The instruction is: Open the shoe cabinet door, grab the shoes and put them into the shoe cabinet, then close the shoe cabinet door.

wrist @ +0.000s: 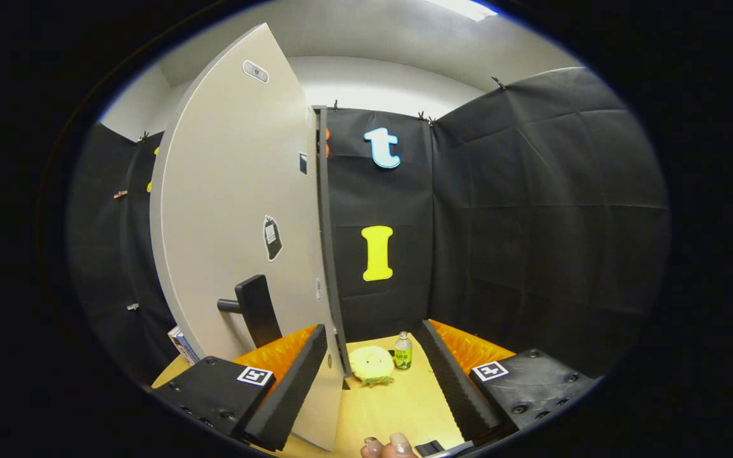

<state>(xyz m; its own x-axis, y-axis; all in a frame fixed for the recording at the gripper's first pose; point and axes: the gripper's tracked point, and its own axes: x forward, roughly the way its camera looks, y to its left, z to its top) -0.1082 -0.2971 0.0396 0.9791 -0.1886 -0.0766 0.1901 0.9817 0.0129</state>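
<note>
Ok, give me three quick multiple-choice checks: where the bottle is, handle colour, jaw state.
1. The bottle stands:
A. between the jaws
B. beyond the jaws, beside the yellow thing
C. on the handle

2. The door handle is:
A. black
B. white
C. orange

3. The jaws are:
A. shut on the handle
B. shut on the bottle
C. open

Key: 1 B, the bottle sits on the table right by the yellow thing. 2 A, the handle is black on the pale door. 3 C, the jaws stand wide apart, holding nothing.
</note>
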